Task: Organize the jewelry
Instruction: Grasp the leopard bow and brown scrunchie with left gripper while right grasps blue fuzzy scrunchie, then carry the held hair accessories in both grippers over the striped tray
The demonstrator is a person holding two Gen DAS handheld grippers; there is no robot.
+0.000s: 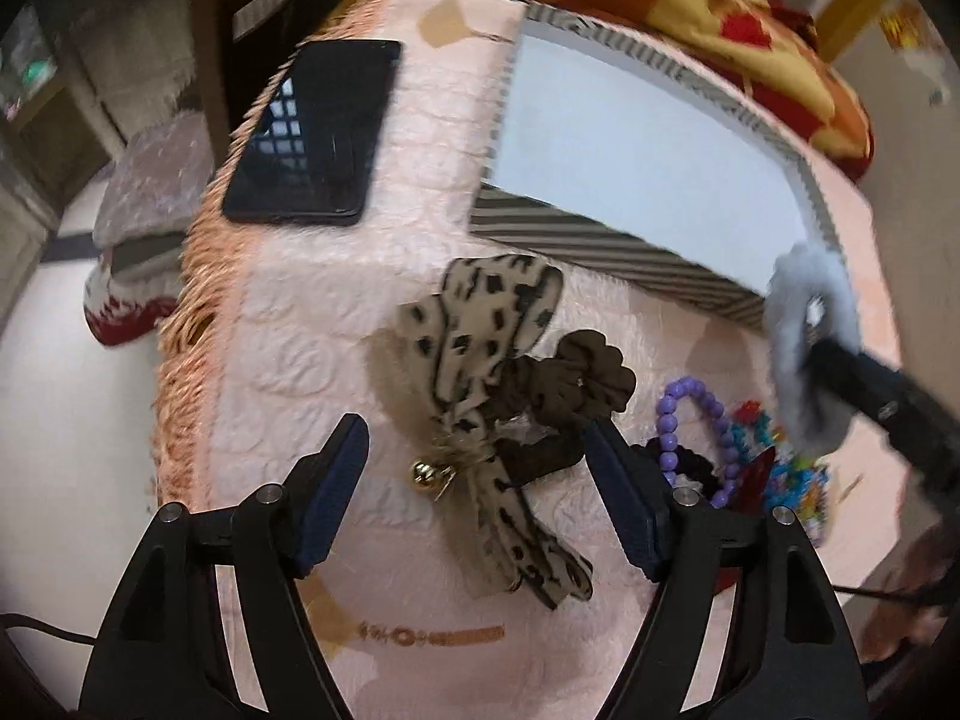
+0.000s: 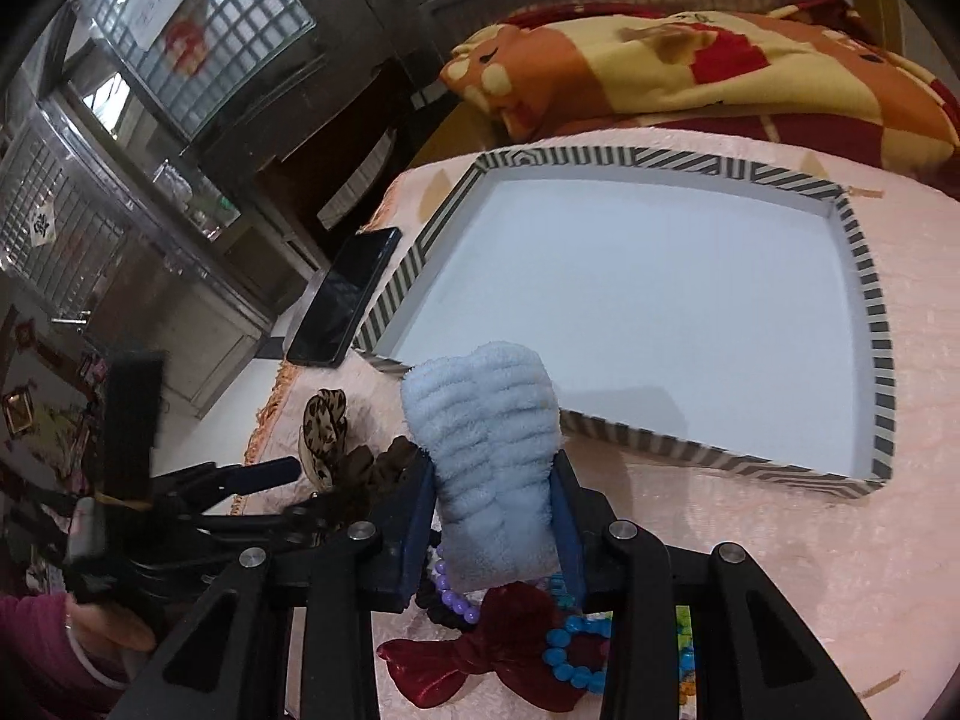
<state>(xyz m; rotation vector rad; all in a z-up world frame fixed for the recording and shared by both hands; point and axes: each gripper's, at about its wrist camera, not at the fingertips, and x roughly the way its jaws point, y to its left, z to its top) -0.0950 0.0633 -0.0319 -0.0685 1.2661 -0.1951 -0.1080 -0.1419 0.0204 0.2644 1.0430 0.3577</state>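
The right gripper [image 2: 492,516] is clenched on a pale blue fluffy scrunchie [image 2: 489,456], held just in front of the striped tray [image 2: 864,276], whose floor is bare. The left gripper [image 1: 474,474] hangs wide and released over a spotted bow [image 1: 486,354] with a small bell and a brown scrunchie [image 1: 576,384], seemingly touching neither. Purple beads [image 1: 690,414], blue beads [image 2: 570,654] and a red bow [image 2: 480,660] lie heaped on the pink cloth [image 1: 360,312]; a phone [image 1: 318,126] rests left of the tray

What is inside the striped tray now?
In the right wrist view, the striped tray shows only its bare pale floor. The blue scrunchie, clamped in the right gripper, covers a small part of the near wall and floor, so that corner cannot be checked.
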